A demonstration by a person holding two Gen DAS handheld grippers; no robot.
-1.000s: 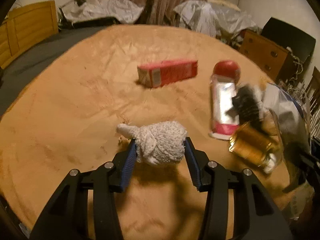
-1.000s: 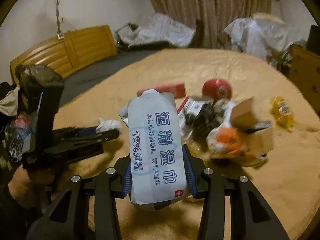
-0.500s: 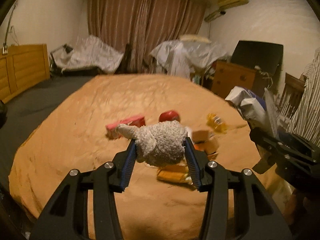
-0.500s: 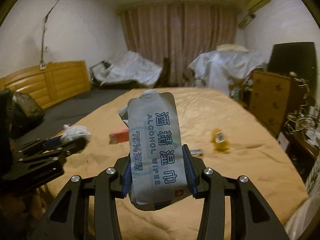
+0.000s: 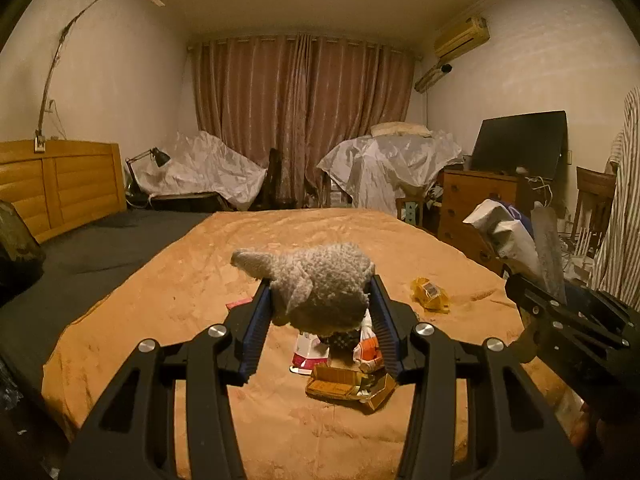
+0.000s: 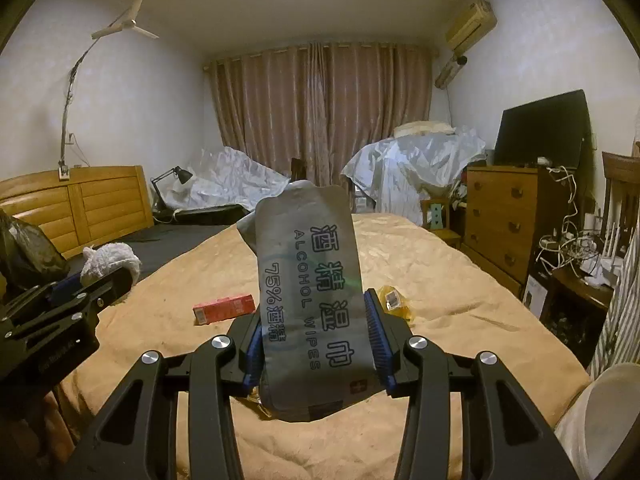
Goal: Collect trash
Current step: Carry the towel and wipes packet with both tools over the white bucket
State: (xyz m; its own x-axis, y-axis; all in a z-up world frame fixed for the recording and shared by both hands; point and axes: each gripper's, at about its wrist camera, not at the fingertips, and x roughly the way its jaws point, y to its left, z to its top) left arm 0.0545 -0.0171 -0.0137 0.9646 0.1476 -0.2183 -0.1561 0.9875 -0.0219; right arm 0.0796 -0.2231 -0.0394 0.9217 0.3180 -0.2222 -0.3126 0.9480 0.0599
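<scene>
Crumpled tissue (image 5: pixel 320 284): clamped between the pads of the left claw (image 5: pixel 320 320), held above the bed (image 5: pixel 180 280).
Wipes packet (image 6: pixel 312 300): upright, pinched in the right claw (image 6: pixel 316 340).
Bed litter: red box (image 6: pixel 224 308), yellow wrapper (image 5: pixel 430 300), flattened carton (image 5: pixel 348 388).

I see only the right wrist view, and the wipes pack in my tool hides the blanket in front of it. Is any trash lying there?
Observer: Yes. The left wrist view shows a flattened brown carton lying on the blanket.
Operator: From the side I cannot judge the left tool. Does it grip its white wad on both sides?
Observer: Yes. The left tool has the white wad pressed between both pads, held above the blanket.
</scene>
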